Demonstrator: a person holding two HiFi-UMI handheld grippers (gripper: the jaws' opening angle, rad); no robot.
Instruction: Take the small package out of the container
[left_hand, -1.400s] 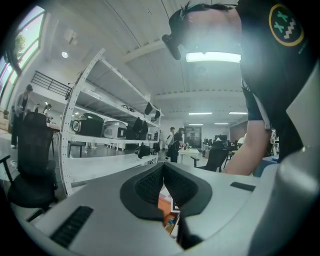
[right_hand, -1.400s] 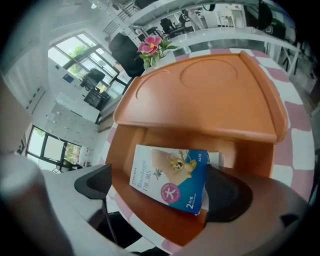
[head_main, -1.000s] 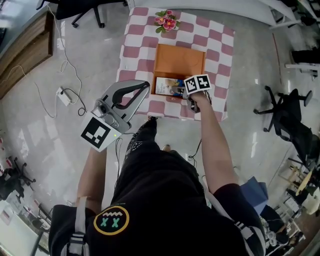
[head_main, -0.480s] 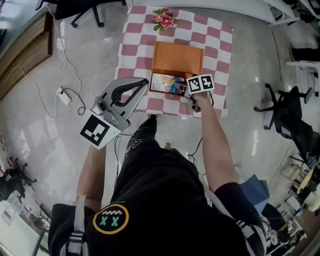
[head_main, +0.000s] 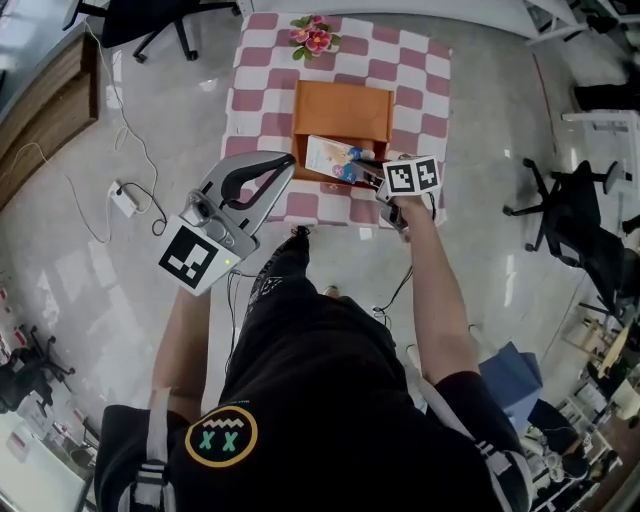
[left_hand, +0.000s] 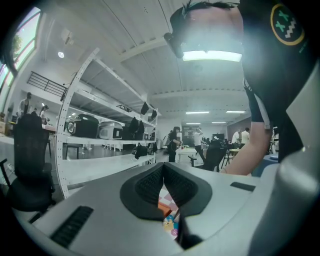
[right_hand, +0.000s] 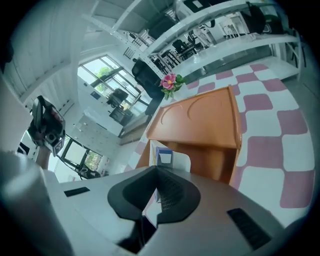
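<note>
One small package (head_main: 333, 158), seemingly light, thin, bendy: right gripper (head_main: 368, 172) pinches its edge; left gripper (left_hand: 163, 182) closed, empty.

Your small package (head_main: 333, 158) is a flat white pouch with blue and multicoloured print. It is tilted across the near left corner of the container (head_main: 342, 108), and its near edge is pinched in the fingers of your right gripper (right_hand: 156, 186). The container is an open orange box that stands upright on the pink-and-white checked tabletop (head_main: 412, 70), towards its near edge.
</note>
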